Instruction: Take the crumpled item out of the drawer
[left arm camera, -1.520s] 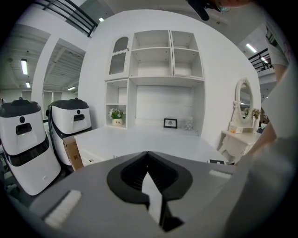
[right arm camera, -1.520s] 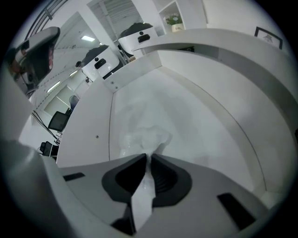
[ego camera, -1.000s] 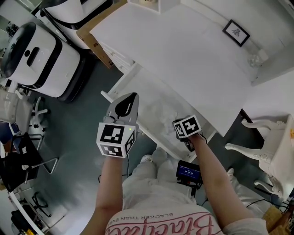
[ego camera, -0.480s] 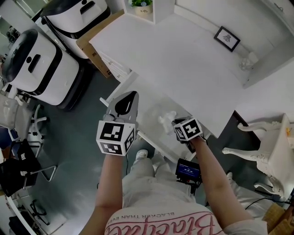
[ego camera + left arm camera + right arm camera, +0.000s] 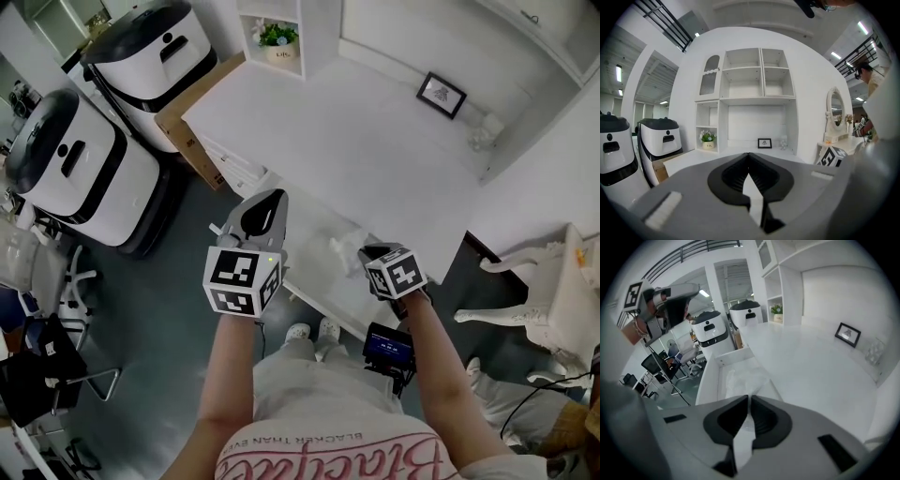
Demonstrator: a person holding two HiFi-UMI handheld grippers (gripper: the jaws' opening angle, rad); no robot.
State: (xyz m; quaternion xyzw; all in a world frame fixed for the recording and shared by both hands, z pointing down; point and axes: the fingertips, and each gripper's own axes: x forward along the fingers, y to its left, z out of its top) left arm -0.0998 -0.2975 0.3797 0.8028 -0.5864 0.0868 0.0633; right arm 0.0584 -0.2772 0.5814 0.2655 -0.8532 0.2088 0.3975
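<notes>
The white drawer (image 5: 305, 286) (image 5: 708, 380) stands pulled out from the white desk (image 5: 356, 141). A crumpled, white, translucent item (image 5: 339, 247) (image 5: 743, 378) lies in it, with one end drawn up to my right gripper (image 5: 362, 252) (image 5: 748, 397). That gripper hangs over the drawer's right part, its jaws shut on the edge of the item. My left gripper (image 5: 274, 195) (image 5: 749, 153) is held up over the drawer's left end. It is shut with nothing in it and points at the shelf wall.
Two white, black-topped machines (image 5: 75, 169) (image 5: 150, 42) and a cardboard box (image 5: 192, 131) stand left of the desk. On the desk are a potted plant (image 5: 277, 36), a picture frame (image 5: 441, 94) and a glass piece (image 5: 480, 136). A white chair (image 5: 534, 300) stands at right.
The right gripper has drawn slightly back and to the right, and the crumpled item's end has come with it. The left gripper has hardly moved. The head view has tilted further up the desk.
</notes>
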